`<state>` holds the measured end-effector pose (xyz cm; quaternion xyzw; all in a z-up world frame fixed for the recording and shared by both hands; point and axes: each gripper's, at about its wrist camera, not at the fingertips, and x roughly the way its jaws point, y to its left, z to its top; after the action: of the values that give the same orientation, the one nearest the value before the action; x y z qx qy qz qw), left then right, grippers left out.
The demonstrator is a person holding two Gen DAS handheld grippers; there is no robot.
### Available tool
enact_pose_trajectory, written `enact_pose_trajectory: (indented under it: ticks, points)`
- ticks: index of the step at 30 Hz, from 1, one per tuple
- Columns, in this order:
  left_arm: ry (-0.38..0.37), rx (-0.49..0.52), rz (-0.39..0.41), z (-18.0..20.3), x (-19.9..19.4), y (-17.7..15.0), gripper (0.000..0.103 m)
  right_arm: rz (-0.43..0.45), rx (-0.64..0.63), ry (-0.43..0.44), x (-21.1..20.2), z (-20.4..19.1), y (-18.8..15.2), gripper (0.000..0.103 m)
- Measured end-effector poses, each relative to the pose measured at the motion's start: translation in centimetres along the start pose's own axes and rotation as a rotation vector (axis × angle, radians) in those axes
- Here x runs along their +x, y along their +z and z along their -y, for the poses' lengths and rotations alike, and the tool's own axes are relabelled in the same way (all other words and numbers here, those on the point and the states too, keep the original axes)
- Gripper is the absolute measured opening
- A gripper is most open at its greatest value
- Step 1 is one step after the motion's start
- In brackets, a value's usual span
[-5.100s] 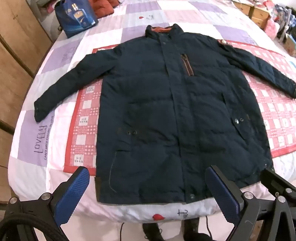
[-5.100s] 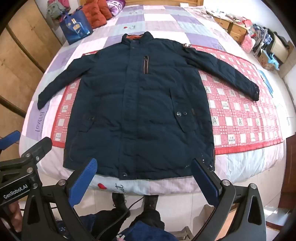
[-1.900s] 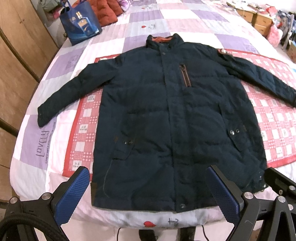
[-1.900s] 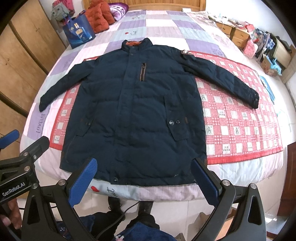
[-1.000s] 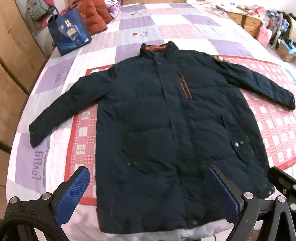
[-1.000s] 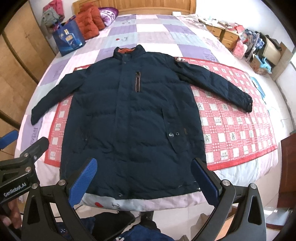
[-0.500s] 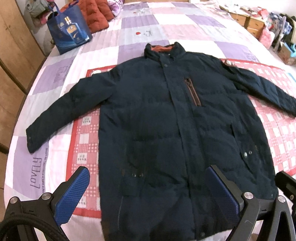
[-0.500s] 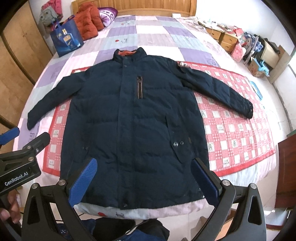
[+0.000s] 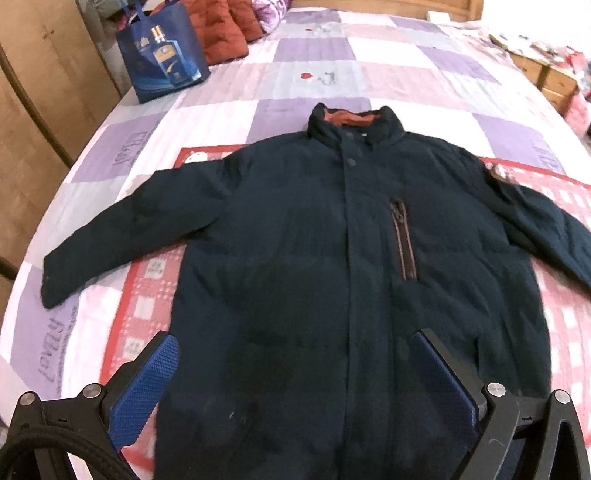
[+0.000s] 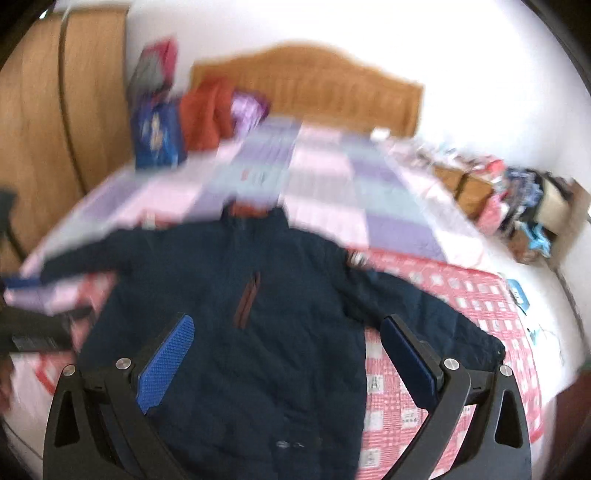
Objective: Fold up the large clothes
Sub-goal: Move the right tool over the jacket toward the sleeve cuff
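Left gripper (image 9: 297, 382) and right gripper (image 10: 286, 356) spread wide, empty, above navy padded jacket (image 9: 314, 258); "LOVELY" printed on quilt (image 9: 51, 347).

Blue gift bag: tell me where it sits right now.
In the left wrist view the blue gift bag stands at the far left corner of the bed, beside the red cushions and well beyond the jacket.

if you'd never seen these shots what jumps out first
A big navy jacket lies spread face up across the middle of the bed, sleeves out to both sides, over a red checked mat. Both tools hang open above its lower half, the left tool and the right tool. A blue gift bag stands at the far left corner.
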<state>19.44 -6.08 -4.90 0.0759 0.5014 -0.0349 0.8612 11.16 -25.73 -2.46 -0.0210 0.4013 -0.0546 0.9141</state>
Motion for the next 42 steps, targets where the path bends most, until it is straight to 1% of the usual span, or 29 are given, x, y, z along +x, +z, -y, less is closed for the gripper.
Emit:
enact_pose_trajectory:
  ticks: [2, 3, 5, 6, 8, 11, 13, 15, 16, 17, 18, 19, 20, 21, 23, 25, 27, 28, 29, 30, 31, 33, 35, 36, 38, 41, 42]
  points:
    - [0.0, 0.003, 0.012, 0.6, 2.6, 0.3, 0.103, -0.09, 0.014, 0.001, 4.0, 1.1, -0.3, 0.103]
    - [0.0, 0.013, 0.016, 0.9, 3.9, 0.3, 0.103, -0.122, 0.023, -0.005, 5.7, 1.6, -0.6, 0.103]
    - [0.008, 0.045, 0.013, 1.3, 7.8, 0.0, 0.103, -0.17, 0.047, -0.028, 9.6, 2.4, -2.0, 0.103]
    - [0.008, 0.051, 0.005, 1.3, 9.2, -0.1, 0.103, -0.201, 0.062, -0.045, 12.1, 2.8, -2.8, 0.103]
    - [0.005, 0.058, -0.016, 1.0, 13.2, -0.6, 0.103, -0.245, 0.104, -0.062, 15.9, 3.4, -4.7, 0.103]
    - [0.032, 0.058, -0.029, -0.4, 18.7, -1.7, 0.103, -0.282, 0.133, -0.077, 21.3, 3.2, -7.4, 0.103]
    - [0.053, 0.055, -0.044, -1.3, 21.4, -2.4, 0.103, -0.304, 0.114, -0.066, 24.5, 2.5, -8.9, 0.103]
    - [0.102, 0.053, -0.077, -3.1, 24.7, -4.0, 0.103, -0.34, 0.063, -0.076, 27.5, 1.6, -10.9, 0.103]
    - [0.113, 0.05, -0.09, -3.9, 25.6, -4.7, 0.103, -0.362, 0.055, -0.077, 28.5, 1.5, -12.0, 0.103]
    - [0.086, 0.028, -0.09, -5.2, 26.3, -5.7, 0.103, -0.338, 0.079, -0.058, 28.8, 2.0, -13.1, 0.103]
    - [0.024, -0.019, -0.063, -6.7, 26.1, -6.7, 0.103, -0.306, 0.096, -0.052, 28.5, 2.3, -13.7, 0.103]
    - [0.002, -0.048, -0.051, -7.5, 25.9, -7.3, 0.103, -0.292, 0.099, -0.059, 28.1, 2.5, -14.3, 0.103]
    - [0.008, -0.07, -0.047, -8.4, 25.4, -8.3, 0.103, -0.287, 0.092, -0.062, 27.4, 2.6, -15.5, 0.103]
    - [0.025, -0.064, -0.054, -9.0, 25.0, -9.3, 0.103, -0.285, 0.086, -0.06, 26.7, 2.6, -16.5, 0.103]
    - [0.015, -0.02, -0.043, -9.6, 23.6, -11.9, 0.103, -0.276, 0.047, -0.069, 24.4, 2.3, -19.2, 0.103]
    - [0.034, 0.072, -0.019, -9.2, 21.5, -14.8, 0.103, -0.261, 0.003, -0.095, 21.8, 1.7, -21.2, 0.103]
    - [0.041, 0.111, 0.002, -9.2, 19.9, -17.1, 0.103, -0.259, 0.023, -0.07, 19.1, 1.9, -23.4, 0.103]
    - [0.038, 0.107, 0.02, -9.5, 18.9, -18.1, 0.103, -0.259, 0.054, -0.043, 17.8, 2.2, -24.5, 0.103]
    - [0.022, 0.08, 0.046, -10.0, 17.9, -18.8, 0.103, -0.28, 0.054, -0.043, 16.9, 2.3, -25.0, 0.103]
    - [0.002, 0.053, 0.051, -10.8, 17.3, -19.2, 0.103, -0.315, 0.025, -0.07, 16.2, 2.1, -26.5, 0.103]
    - [-0.01, 0.043, 0.024, -10.9, 17.0, -19.9, 0.103, -0.316, 0.025, -0.083, 14.9, 2.2, -27.9, 0.103]
    - [0.019, 0.057, 0.006, -10.9, 16.4, -21.1, 0.103, -0.327, 0.07, -0.092, 12.9, 3.0, -29.7, 0.103]
    - [0.03, 0.073, -0.007, -10.9, 15.3, -22.8, 0.103, -0.352, 0.104, -0.115, 11.4, 4.2, -31.3, 0.103]
    - [0.034, 0.073, -0.011, -11.2, 15.2, -23.2, 0.103, -0.372, 0.142, -0.128, 10.6, 5.3, -32.1, 0.103]
    - [0.047, 0.076, -0.021, -11.6, 14.4, -24.0, 0.103, -0.397, 0.174, -0.157, 9.5, 6.8, -32.8, 0.103]
    - [0.066, 0.089, -0.045, -11.8, 13.7, -23.3, 0.103, -0.435, 0.181, -0.254, 8.1, 8.7, -33.1, 0.103]
    - [0.069, 0.094, -0.043, -11.7, 13.5, -22.9, 0.103, -0.438, 0.179, -0.291, 7.7, 9.3, -32.5, 0.103]
